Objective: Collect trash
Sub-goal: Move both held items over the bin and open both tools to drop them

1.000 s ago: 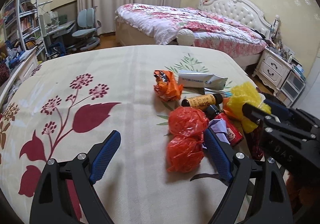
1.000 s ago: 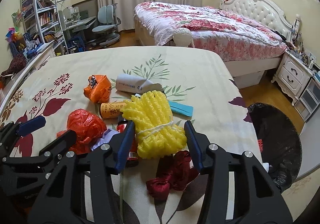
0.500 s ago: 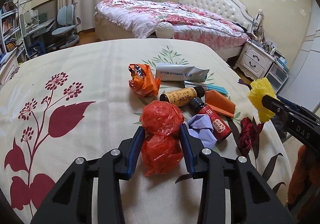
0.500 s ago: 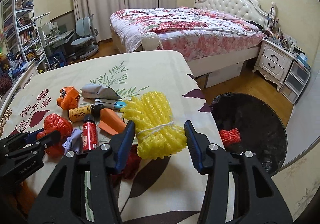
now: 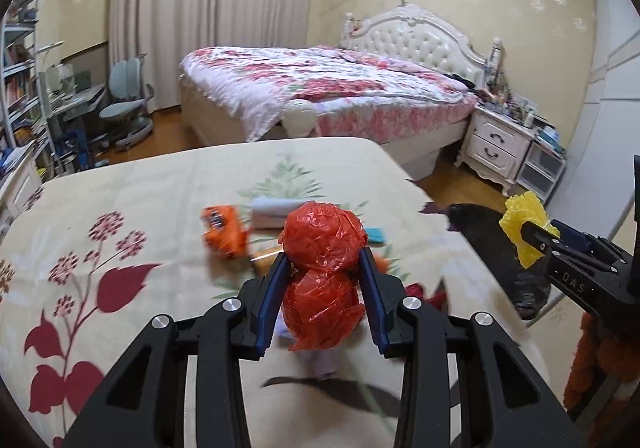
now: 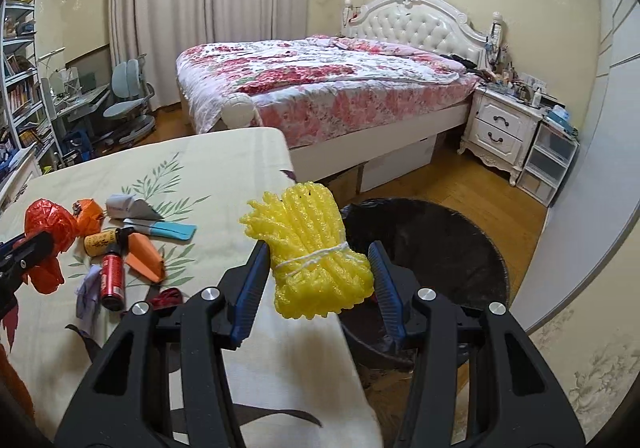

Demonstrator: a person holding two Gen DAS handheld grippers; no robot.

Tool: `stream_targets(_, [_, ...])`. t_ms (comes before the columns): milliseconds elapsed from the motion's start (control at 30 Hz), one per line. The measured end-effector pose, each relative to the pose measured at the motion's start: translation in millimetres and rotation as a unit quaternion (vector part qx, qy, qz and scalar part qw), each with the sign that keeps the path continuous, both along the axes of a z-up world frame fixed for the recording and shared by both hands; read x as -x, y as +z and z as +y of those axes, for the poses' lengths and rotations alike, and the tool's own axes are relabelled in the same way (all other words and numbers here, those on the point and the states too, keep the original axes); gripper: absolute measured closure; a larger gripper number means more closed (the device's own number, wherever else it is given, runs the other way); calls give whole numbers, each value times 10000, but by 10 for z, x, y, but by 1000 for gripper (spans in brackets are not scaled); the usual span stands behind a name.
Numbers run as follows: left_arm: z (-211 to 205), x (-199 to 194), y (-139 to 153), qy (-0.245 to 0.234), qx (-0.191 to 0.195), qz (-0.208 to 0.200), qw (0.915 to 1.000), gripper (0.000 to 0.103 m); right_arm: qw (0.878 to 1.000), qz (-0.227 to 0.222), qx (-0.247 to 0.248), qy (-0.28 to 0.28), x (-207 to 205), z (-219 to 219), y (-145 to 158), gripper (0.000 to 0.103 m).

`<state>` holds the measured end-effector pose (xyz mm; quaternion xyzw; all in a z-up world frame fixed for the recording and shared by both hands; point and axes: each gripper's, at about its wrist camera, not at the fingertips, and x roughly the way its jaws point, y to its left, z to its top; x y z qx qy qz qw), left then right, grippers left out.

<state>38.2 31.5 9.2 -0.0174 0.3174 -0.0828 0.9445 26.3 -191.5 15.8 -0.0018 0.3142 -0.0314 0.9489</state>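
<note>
My left gripper (image 5: 322, 280) is shut on a crumpled red plastic bag (image 5: 324, 272), lifted off the flowered tablecloth (image 5: 120, 216). In the right wrist view that red plastic bag (image 6: 46, 224) hangs at the far left. My right gripper (image 6: 318, 276) is shut on a tied bundle of yellow foam netting (image 6: 310, 248), held past the table's right edge over the black-lined trash bin (image 6: 440, 248). In the left wrist view the yellow foam netting (image 5: 524, 224) shows at the right, above the trash bin (image 5: 504, 248).
On the table lie an orange wrapper (image 6: 90, 214), a grey tube (image 6: 128, 206), a blue strip (image 6: 176, 230), a brown bottle (image 6: 102, 242), a red bottle (image 6: 112, 276), an orange wedge (image 6: 146, 256), lilac paper (image 6: 88, 288) and red string (image 6: 166, 296). Behind stand a bed (image 6: 320, 88) and nightstand (image 6: 500, 128).
The left jaws closed on the red bag and lifted it off the cloth. The right gripper carried the yellow netting rightwards from the table to above the bin.
</note>
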Motion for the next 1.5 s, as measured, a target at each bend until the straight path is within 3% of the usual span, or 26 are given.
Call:
stream_targets(367, [-992,-382,-31,-953,-41,-56,9954,65,9969,98,-81,-777,-120,-764,-109,53])
stream_targets(767, [-1643,-804,-258,-1282,-134,167,9915,65,9919,325,-231,-1203,-369,-1201,-387,53])
stream_targets(1367, [-2051,-1042,-467,-1460,-417,346,9878,65,9889,444,-339,-1376,-588,-1437,-520,52])
stream_targets(1433, [-2062,-1042,-464,-1434,-418,329,9882,63,9890,441,-345,-1372,-591,-1445,-518,52])
stream_targets(1500, [-2066,-1033,-463,-1395,-446,308,9887,51,9887,429,-333,-1398,-595,-1446,-516,43])
